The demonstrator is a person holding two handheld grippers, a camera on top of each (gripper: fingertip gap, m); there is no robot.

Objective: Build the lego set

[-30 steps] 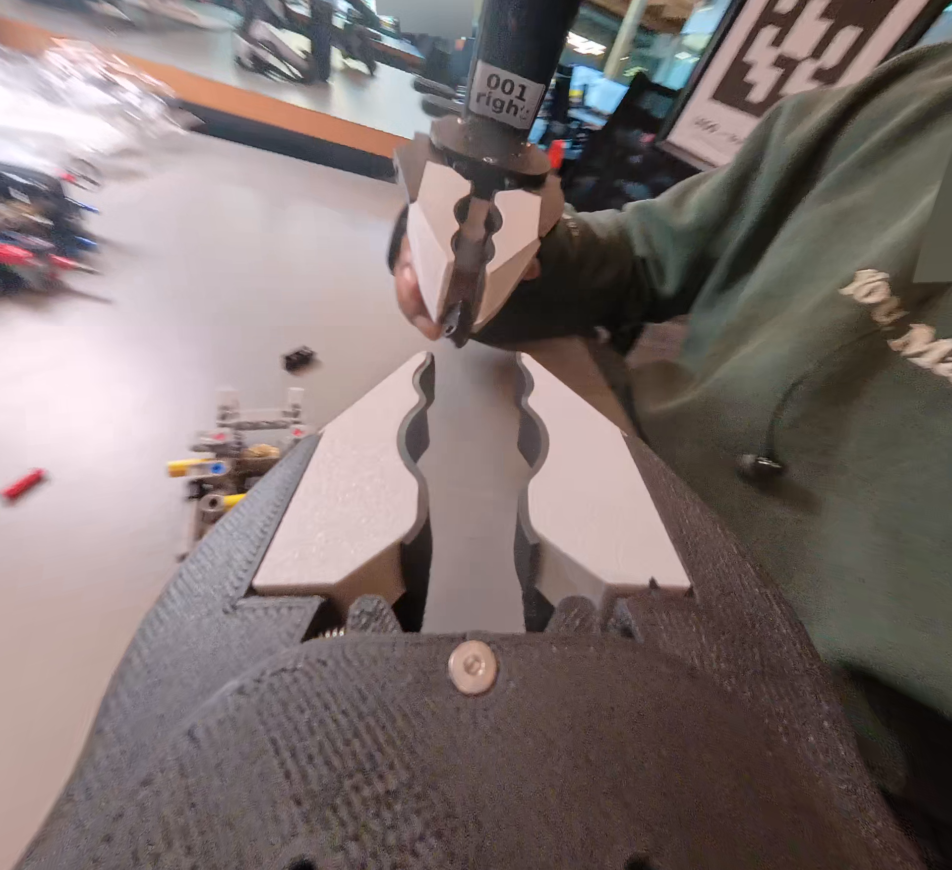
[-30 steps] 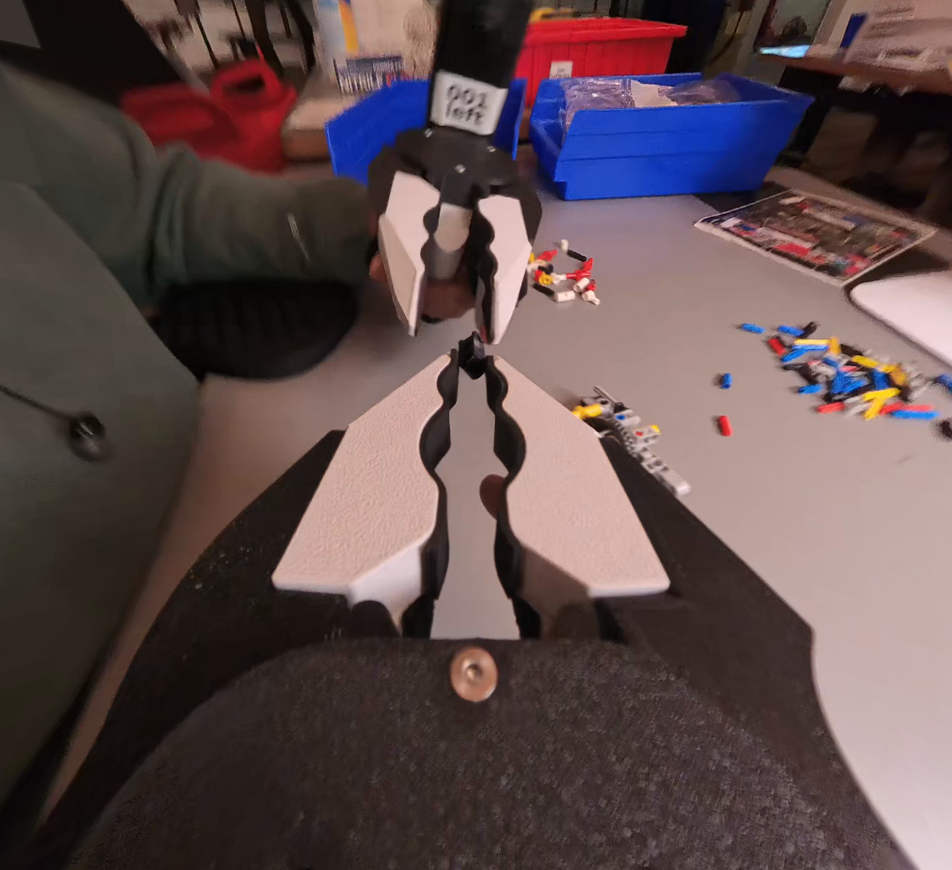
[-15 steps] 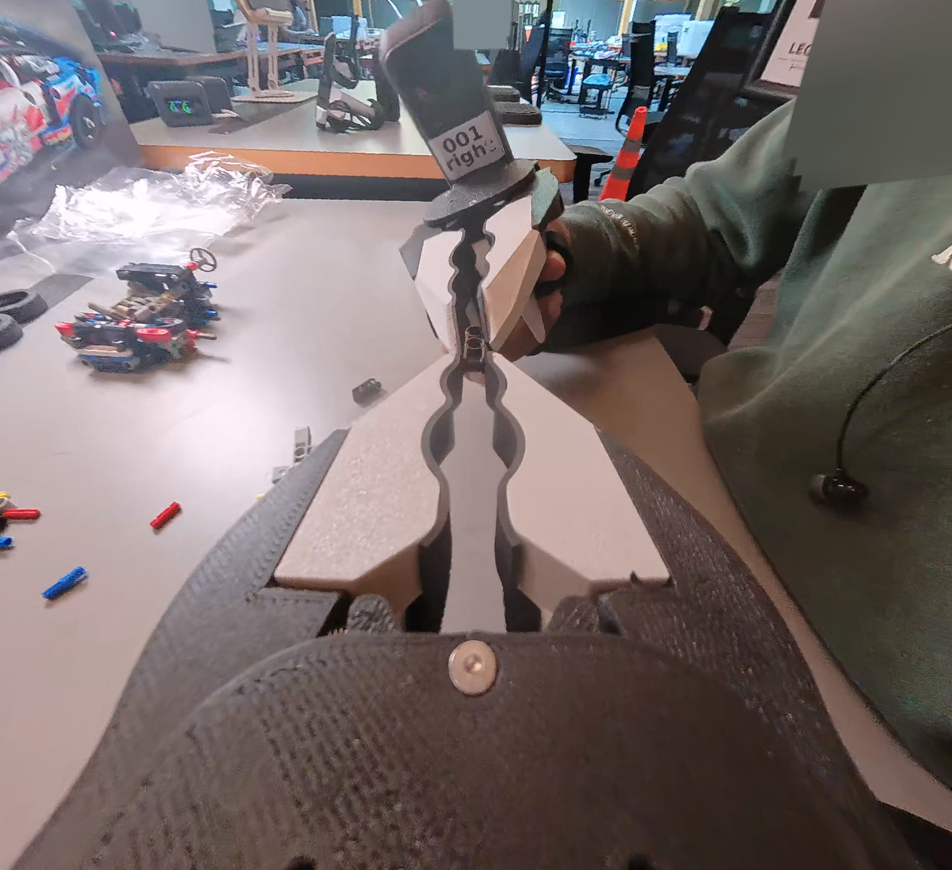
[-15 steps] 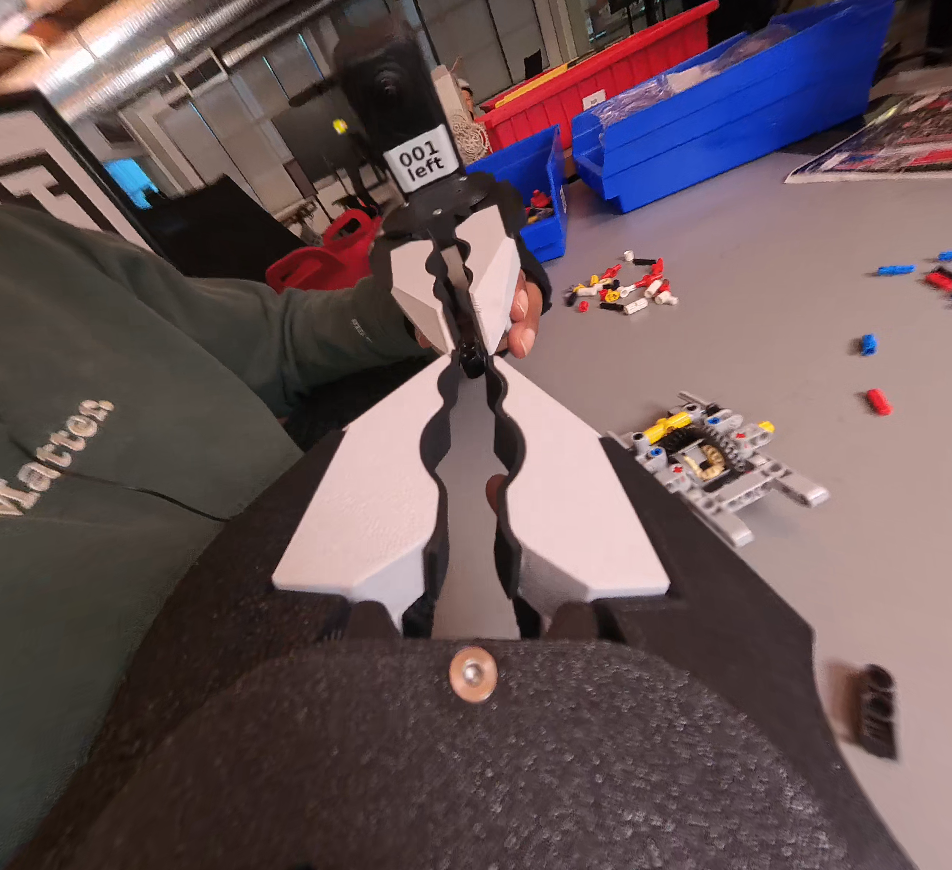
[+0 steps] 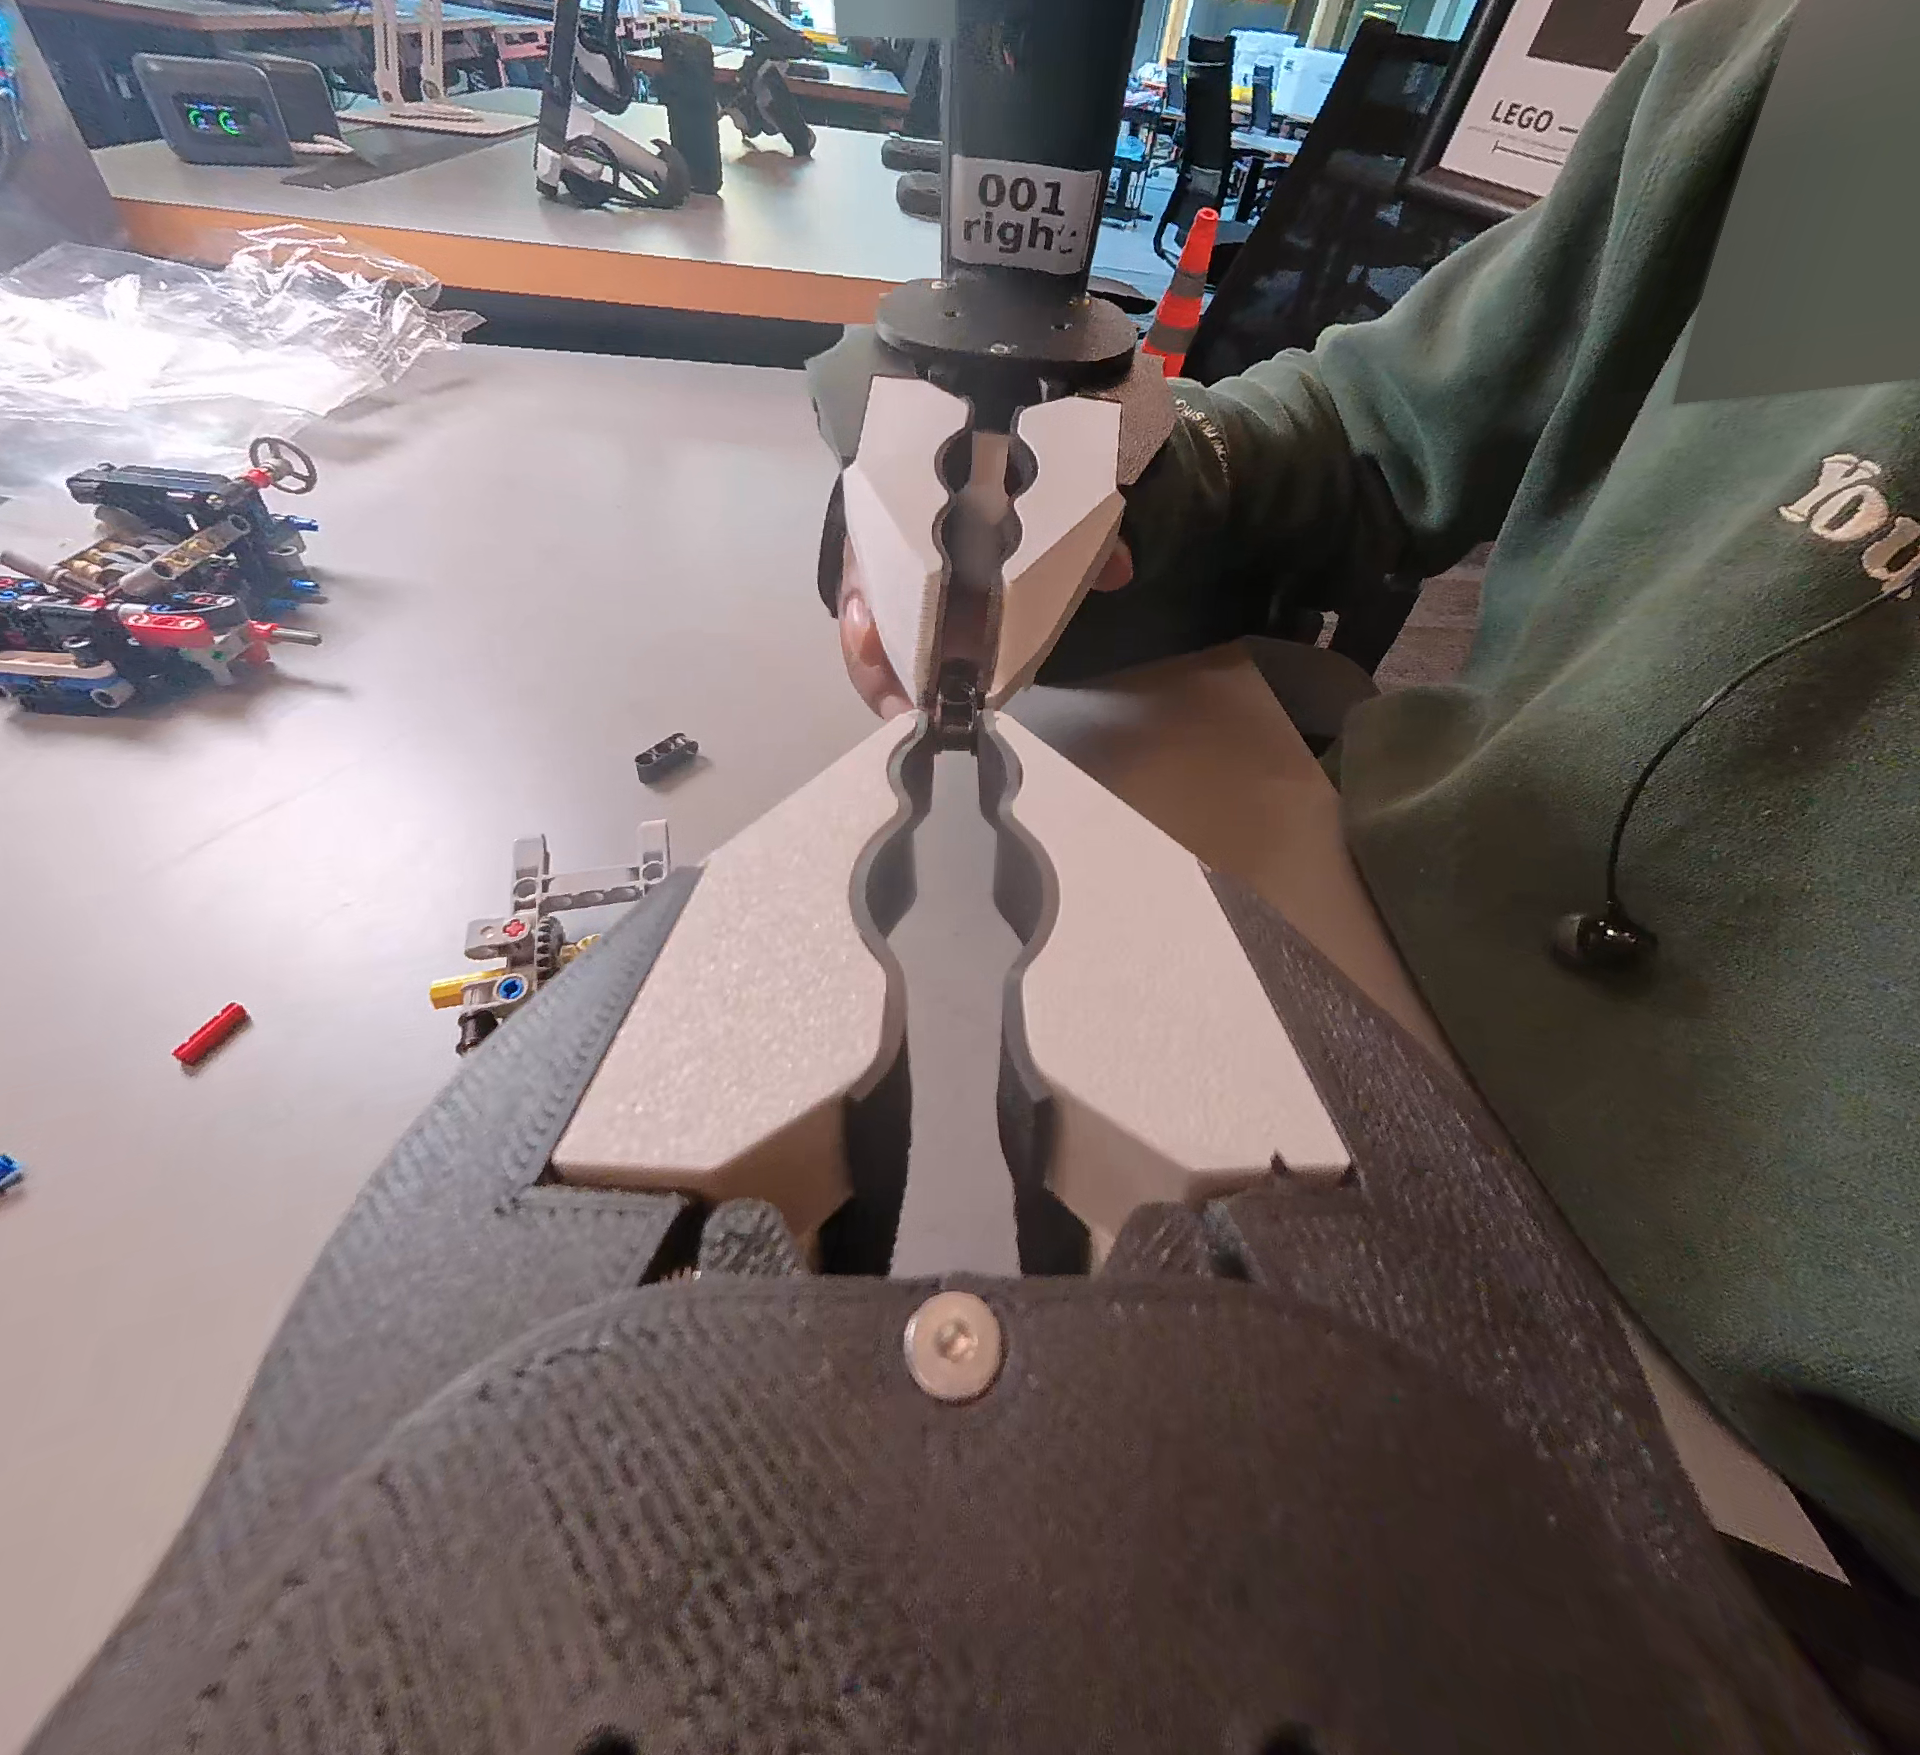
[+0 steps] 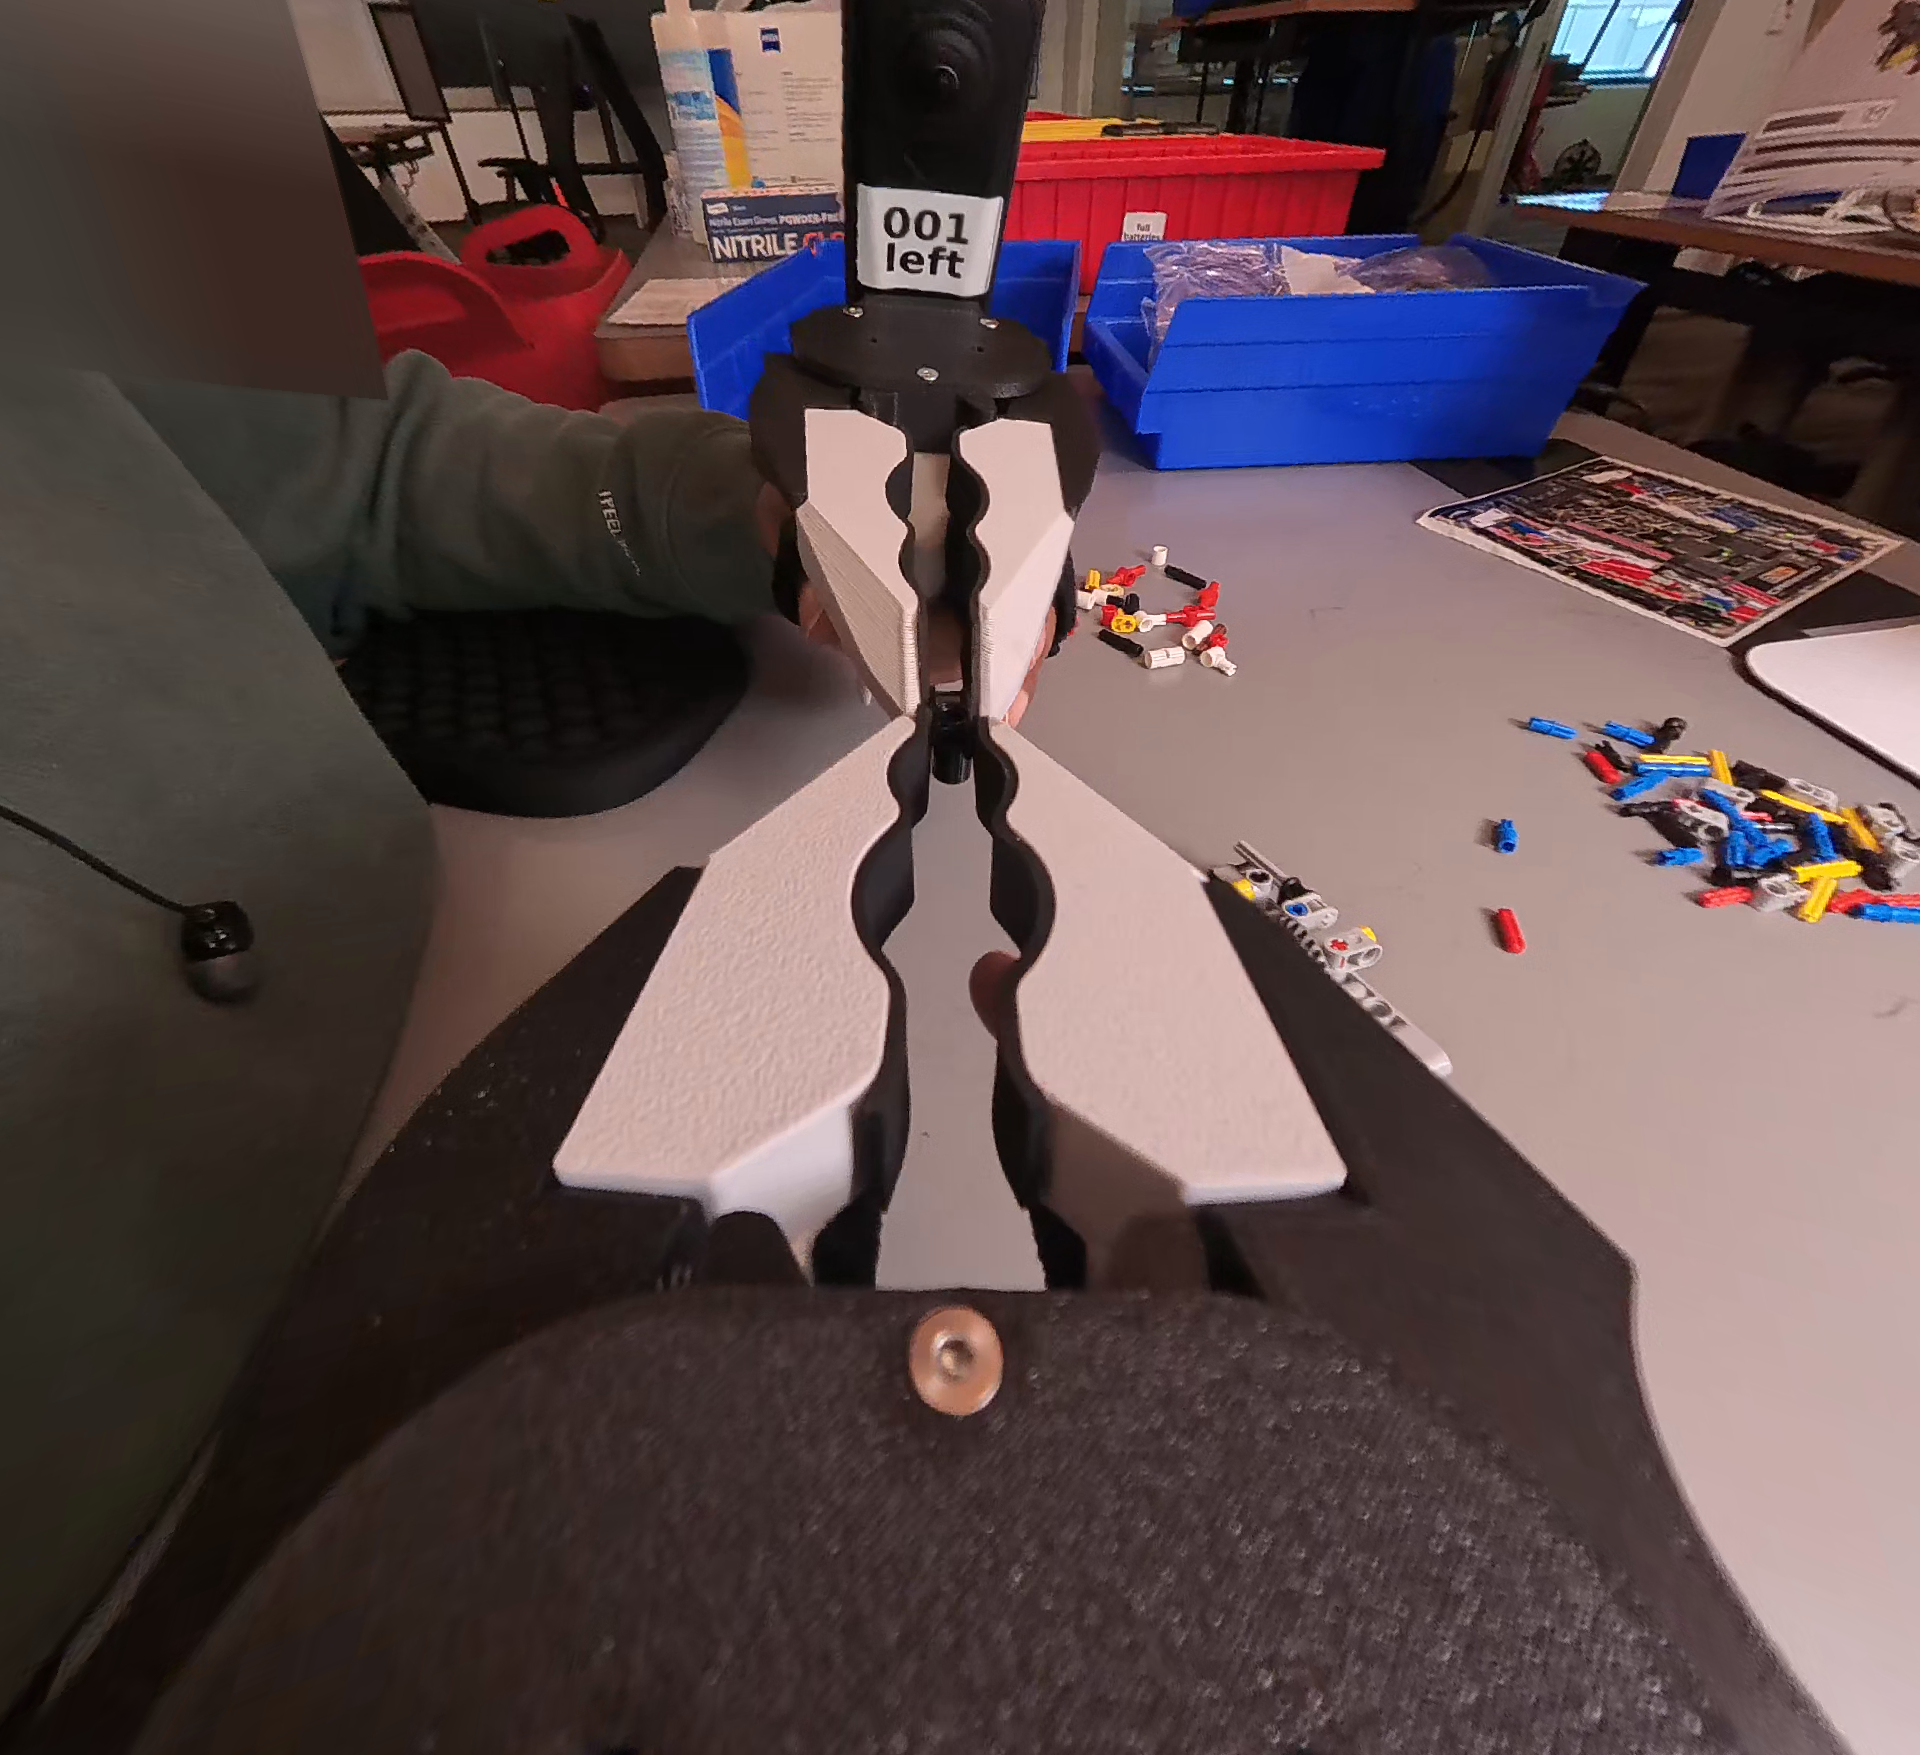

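Note:
My two grippers meet tip to tip above the grey table. A small black lego piece sits between both sets of tips; it also shows in the right wrist view. My left gripper is closed down on one end of it. My right gripper is shut on the other end. The right gripper faces me in the left wrist view, and the left gripper faces me in the right wrist view. Most of the piece is hidden by the fingers.
A grey geared sub-assembly lies on the table, also in the right wrist view. A partly built car chassis, a black beam and a red pin lie left. Loose pieces, a booklet and blue bins are right. The tips of both grippers are at nearly the same place. The black beam is about 15 cm from both grippers' fingertips.
My left gripper went from open to closed on the black piece held by the right gripper. Both grippers swung round and levelled, staying tip to tip.

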